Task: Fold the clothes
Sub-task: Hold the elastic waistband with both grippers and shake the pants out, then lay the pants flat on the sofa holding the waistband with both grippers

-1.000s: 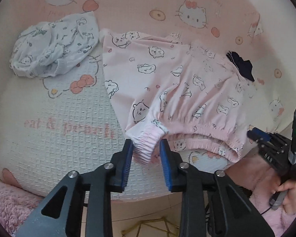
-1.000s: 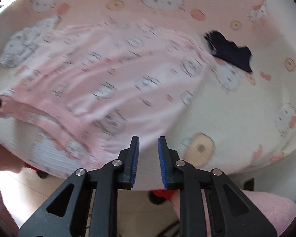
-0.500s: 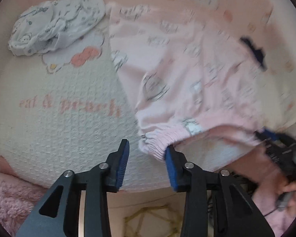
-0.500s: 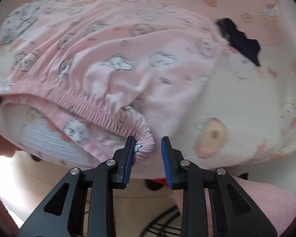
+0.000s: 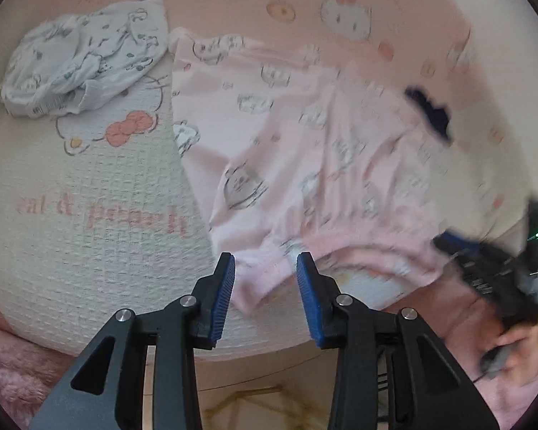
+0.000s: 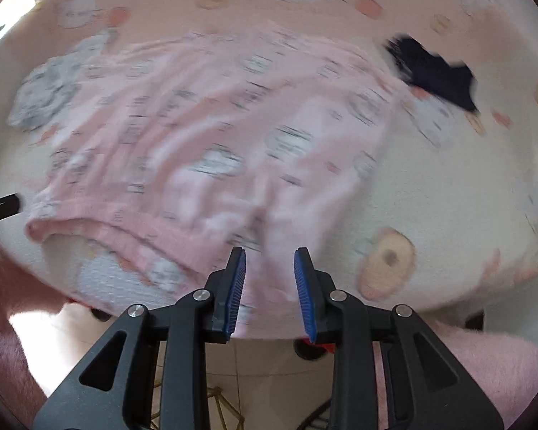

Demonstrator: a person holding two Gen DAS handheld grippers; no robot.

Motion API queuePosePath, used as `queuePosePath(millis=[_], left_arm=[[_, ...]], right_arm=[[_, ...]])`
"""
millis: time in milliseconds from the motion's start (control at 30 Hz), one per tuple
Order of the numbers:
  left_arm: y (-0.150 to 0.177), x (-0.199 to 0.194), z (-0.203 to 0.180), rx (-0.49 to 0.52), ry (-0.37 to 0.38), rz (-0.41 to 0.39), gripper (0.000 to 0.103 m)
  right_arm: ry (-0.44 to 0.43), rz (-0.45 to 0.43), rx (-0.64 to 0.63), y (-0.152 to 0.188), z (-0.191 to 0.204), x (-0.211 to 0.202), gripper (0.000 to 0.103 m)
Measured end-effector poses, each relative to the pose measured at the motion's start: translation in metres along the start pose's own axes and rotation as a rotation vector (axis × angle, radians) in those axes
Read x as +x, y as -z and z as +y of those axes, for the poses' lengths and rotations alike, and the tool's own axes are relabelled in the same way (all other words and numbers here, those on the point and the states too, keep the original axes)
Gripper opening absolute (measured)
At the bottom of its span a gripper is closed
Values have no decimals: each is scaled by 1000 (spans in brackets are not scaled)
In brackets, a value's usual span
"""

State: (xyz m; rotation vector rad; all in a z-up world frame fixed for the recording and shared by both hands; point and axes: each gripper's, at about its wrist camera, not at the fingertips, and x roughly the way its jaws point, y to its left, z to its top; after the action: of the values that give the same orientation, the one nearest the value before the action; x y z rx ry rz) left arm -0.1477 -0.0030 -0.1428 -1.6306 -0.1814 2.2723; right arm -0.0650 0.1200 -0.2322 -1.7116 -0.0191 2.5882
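While the pink pants (image 5: 305, 150) lie spread on the bed (image 5: 89, 179), waistband at its near edge, we hold both grippers over that band. Our left gripper (image 5: 265, 276) has its fingers apart around one corner, not pinching it. Our right gripper (image 6: 269, 272) also stands apart, cloth between its fingers, unclamped.

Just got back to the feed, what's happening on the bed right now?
A person is working on the pink printed pants, spread on the cartoon-print bedspread, with a handheld gripper in each hand. The left gripper and right gripper sit at opposite ends of the waistband, fabric lying between the open jaws of each, neither clamped. A crumpled white garment and a dark garment lie aside, untouched. No fold is made yet.
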Motion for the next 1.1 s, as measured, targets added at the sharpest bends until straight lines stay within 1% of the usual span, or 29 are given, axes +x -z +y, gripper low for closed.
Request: queuePosePath(millis=[33,67,100,133,167,200,233,267,300,367,400,467,500,533,600,633,667,733,800,900,1033,1100], left_arm=[[1,7,-2,17,-27,21,38],[2,14,-4,33,-54,42,38],[3,21,-6,50,-82,63,38],[4,26,-9,66,-88,80,38],[5,29,-12,84,-97,91,38],[6,30,-14,102,-117,89,38],[7,31,-17,119,-136,86,38],[8,32,-19,137,-156,84,38],[8,31,-19,136,-154,82,38],[7,25,-18,126,-133,65,38],[6,20,-17,117,-115,49,38],[4,10,-17,106,-82,7,38],[2,4,-17,103,-67,-19,38],[2,0,-20,115,-68,-39,38],[1,-5,-27,152,-67,-69,38],[1,-7,-32,177,-63,-80,38],[-2,-4,-38,214,-59,-85,38],[-5,2,-56,314,-85,-76,38],[-6,13,-74,399,-113,-57,38],[-6,30,-95,497,-142,-18,38],[-3,43,-116,603,-154,7,38],[-1,51,-122,640,-161,20,38]], right_arm=[[-7,-3,-43,1,10,0,31],[14,9,-81,2,17,6,34],[42,23,-117,3,24,13,34],[78,51,-144,5,28,22,34],[116,82,-170,7,31,32,32],[131,88,-189,10,33,36,31],[133,79,-194,10,33,34,26],[149,69,-188,10,32,31,14],[174,57,-181,10,29,28,8],[231,26,-152,10,19,21,8],[239,7,-128,9,12,16,8],[224,-5,-88,9,2,9,8],[184,11,-64,10,-3,8,8],[135,32,-39,12,-7,9,8],[14,64,-10,14,-8,7,17],[-18,63,-26,15,-3,6,28],[-14,56,-62,15,3,7,32],[8,39,-140,15,17,10,32],[39,56,-176,14,23,20,32],[72,83,-185,10,23,34,32],[63,89,-142,5,14,36,33],[58,86,-124,3,8,36,34]])
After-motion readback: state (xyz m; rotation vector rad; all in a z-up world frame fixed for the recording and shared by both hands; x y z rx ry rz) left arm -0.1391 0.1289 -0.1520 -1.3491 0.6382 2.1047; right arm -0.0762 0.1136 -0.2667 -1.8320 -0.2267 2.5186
